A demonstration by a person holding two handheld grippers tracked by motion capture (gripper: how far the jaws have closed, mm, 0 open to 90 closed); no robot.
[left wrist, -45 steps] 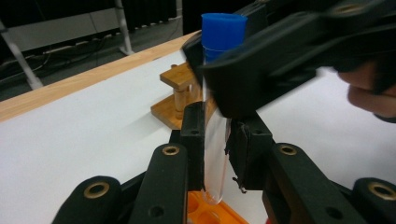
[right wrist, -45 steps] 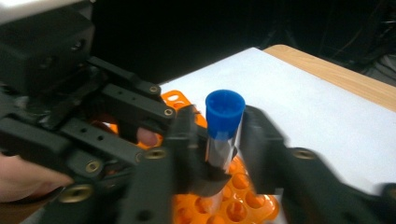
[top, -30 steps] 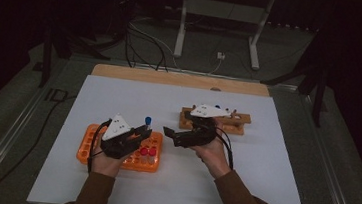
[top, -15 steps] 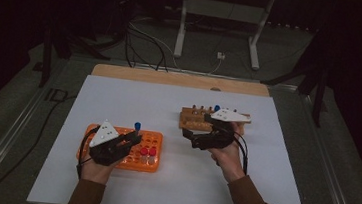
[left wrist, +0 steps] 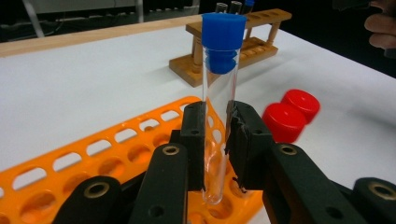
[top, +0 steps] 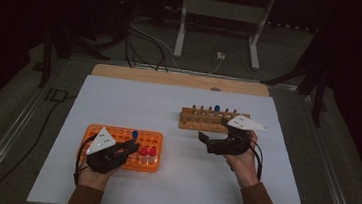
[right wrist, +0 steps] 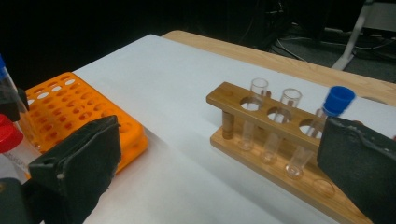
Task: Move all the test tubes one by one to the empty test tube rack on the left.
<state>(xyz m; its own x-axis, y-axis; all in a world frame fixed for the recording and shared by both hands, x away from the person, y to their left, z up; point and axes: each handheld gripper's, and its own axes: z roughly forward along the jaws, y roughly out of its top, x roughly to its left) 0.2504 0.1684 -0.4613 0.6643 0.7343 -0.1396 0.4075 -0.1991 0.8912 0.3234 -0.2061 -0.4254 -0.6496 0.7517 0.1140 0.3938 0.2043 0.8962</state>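
Gripping a clear glass test tube with a blue cap [left wrist: 219,93], the left gripper [left wrist: 215,140] has its two black fingers [left wrist: 194,140] pinched on the tube's lower half, one on each side of the glass. The tube stands upright with its rounded bottom in a hole at the near edge of the orange plastic rack [left wrist: 93,158], its blue cap well above the fingers. From the high view the same left gripper [top: 126,149] sits over that orange rack [top: 110,134] at the front left of the white counter [top: 168,106], the blue cap [top: 135,134] just showing at its tip. Two red-capped tubes [top: 147,152] stand side by side in the rack just to the right of the held tube.

Across the counter, the right gripper [top: 206,139] hangs just in front of the wooden test tube rack [top: 202,120], clear of it. Its fingers [right wrist: 84,154] are spread wide with nothing between them. The wooden rack [right wrist: 261,140] holds two uncapped clear tubes [right wrist: 254,107] and another blue-capped tube [right wrist: 334,105] in a row.
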